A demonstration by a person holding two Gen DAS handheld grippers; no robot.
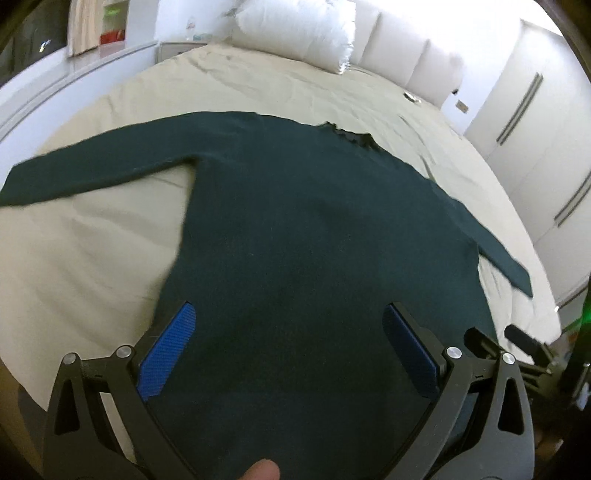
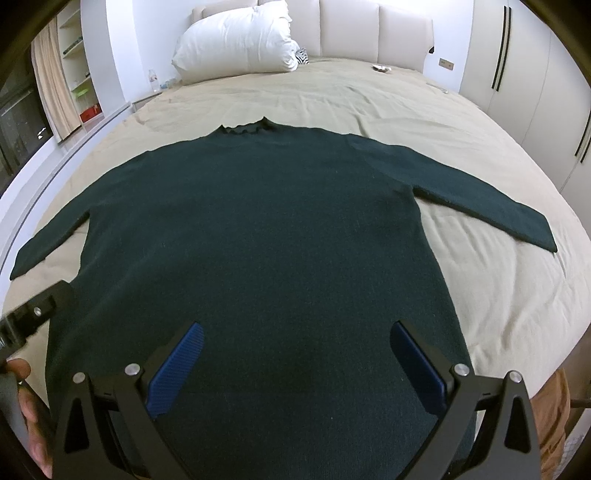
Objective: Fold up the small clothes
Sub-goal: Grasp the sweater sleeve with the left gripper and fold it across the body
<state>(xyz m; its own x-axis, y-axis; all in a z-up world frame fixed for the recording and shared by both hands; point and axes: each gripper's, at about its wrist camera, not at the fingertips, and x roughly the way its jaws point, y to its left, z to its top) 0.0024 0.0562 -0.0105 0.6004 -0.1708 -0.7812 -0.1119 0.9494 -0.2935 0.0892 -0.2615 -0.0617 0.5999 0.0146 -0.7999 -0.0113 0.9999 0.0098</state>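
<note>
Sweater (image 2: 258,229): spread flat on the bed (image 2: 480,280), sleeves out.
Left gripper (image 1: 288,343): wide open, empty.
Right gripper (image 2: 295,362): likewise (over the hem).
Advice: we pinch one sleeve edge cleanly.

Beige-sheeted bed (image 2: 369,96), white pillow (image 2: 236,44), padded headboard (image 2: 351,33), white wardrobe doors (image 2: 535,74), curtained shelving (image 2: 55,92).

A home bedroom: bed (image 2: 369,96), pillow (image 2: 236,44), padded headboard (image 2: 351,29), wardrobes (image 2: 535,74).
</note>
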